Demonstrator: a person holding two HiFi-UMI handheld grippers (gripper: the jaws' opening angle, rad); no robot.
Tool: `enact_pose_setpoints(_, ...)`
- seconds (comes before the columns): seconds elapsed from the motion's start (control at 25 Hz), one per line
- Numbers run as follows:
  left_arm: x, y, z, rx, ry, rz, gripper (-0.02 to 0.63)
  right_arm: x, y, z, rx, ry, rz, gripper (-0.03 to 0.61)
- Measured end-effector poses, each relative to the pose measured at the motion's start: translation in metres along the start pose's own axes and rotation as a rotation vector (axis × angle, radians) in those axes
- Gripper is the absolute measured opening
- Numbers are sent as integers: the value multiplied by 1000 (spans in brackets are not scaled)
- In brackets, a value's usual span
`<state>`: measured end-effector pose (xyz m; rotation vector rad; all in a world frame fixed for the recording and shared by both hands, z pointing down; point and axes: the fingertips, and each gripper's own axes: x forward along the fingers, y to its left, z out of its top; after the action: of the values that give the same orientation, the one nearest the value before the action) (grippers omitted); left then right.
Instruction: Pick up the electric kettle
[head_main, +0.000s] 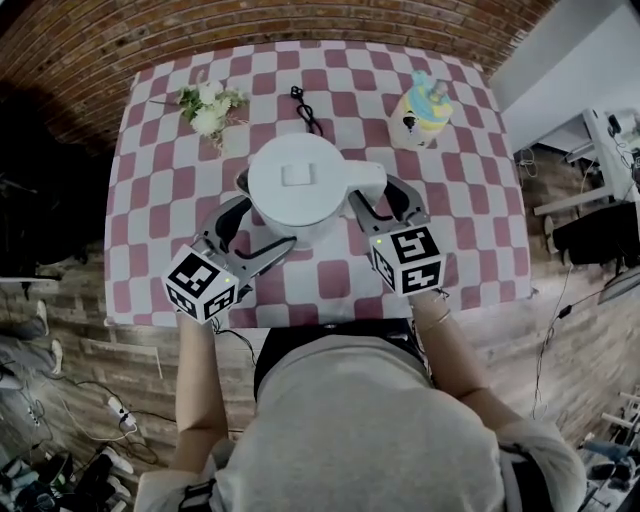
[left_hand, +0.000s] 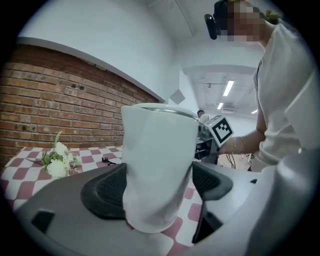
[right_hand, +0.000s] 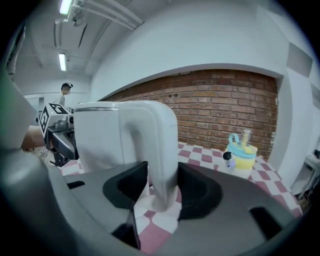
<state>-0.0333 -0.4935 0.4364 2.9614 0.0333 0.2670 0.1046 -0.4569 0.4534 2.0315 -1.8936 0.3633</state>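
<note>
Check-cloth table (head_main: 480, 200) fills frame centre. White electric kettle (head_main: 300, 185) stands mid-frame on it, lid shut, handle (right_hand: 160, 145) pointing right in head view. We judge body stiff, smooth and slippery. Weight unknown, heavier if filled, so handle is surest hold, body only for steadying. Our left gripper (left_hand: 157, 187): jaws spread wide, straddling kettle body, pads at wall, no clear squeeze. Our right gripper (right_hand: 162, 187): jaws closed onto handle, pads on both sides. Pastel toy cup (head_main: 422, 108) upper right, flower sprig (head_main: 208, 105) upper left, black cord (head_main: 306, 110) top centre.
</note>
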Motion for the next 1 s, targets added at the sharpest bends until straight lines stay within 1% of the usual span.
enact_pose_setpoints(0.24, -1, 0, 0, 10, -59, 14, 413, 0, -3, 0, -23, -5, -42, 144)
enact_pose_setpoints(0.36, 0, -1, 0, 13, -82, 29, 414, 0, -5, -1, -32, 11, -33, 149)
enact_pose_setpoints(0.64, -4, -5, 1, 28, -90, 47, 414, -3, -2, 3, -33, 22, -4, 156)
enact_pose_setpoints(0.76, -6, -8, 10, 33, -105, 47, 414, -8, -2, 10, -23, 3, 0, 158)
enact_pose_setpoints(0.88, -8, -11, 26, 23, -154, 59, 414, -14, -5, 21, -3, -25, 10, 158)
enact_pose_setpoints(1.0, -10, -17, 42, 24, -193, 76, 414, -21, -9, 34, -5, -54, 12, 156)
